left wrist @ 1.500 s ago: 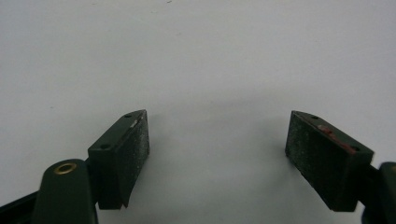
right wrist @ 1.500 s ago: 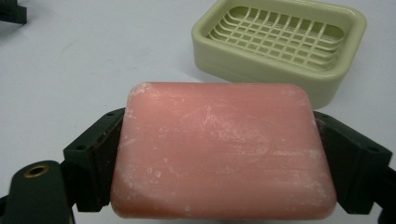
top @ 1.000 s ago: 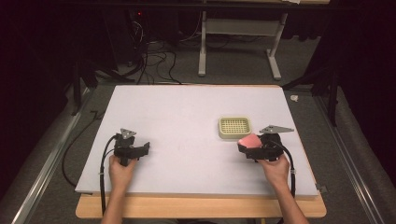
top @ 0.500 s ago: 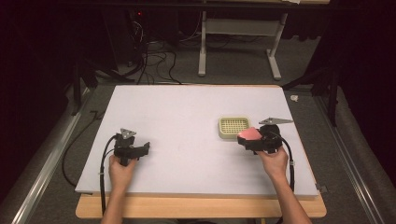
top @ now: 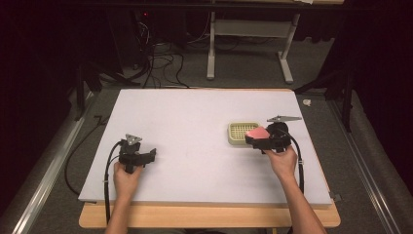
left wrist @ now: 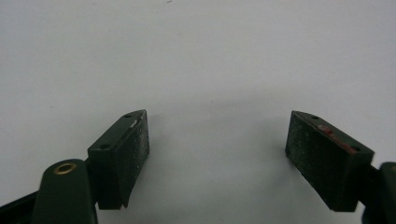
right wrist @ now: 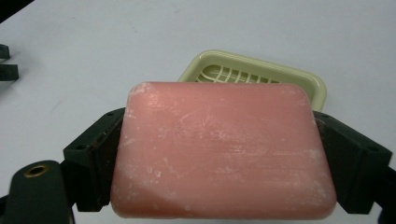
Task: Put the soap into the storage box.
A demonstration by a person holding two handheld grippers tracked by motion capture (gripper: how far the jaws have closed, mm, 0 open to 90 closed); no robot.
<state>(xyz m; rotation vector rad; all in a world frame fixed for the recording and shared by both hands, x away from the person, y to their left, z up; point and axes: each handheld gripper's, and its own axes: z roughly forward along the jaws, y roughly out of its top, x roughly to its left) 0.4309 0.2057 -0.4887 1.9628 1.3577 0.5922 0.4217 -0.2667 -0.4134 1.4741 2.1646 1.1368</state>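
A pink bar of soap is clamped between the two black jaws of my right gripper, which is shut on it. The soap hangs at the right edge of a pale green slotted soap dish, partly over it. In the right gripper view the dish lies just beyond the soap, its grid half hidden. My left gripper rests on the white board at the near left, far from the dish. Its jaws stand wide open with nothing between the pads.
A white board covers the wooden table. Black cables trail from both grippers toward the near edge. Beyond the table are a desk frame and loose cables on the floor. A small white object lies past the board's right edge.
My right gripper has carried the soap left and a little farther away, from beside the dish to its right edge. The left gripper has not moved.
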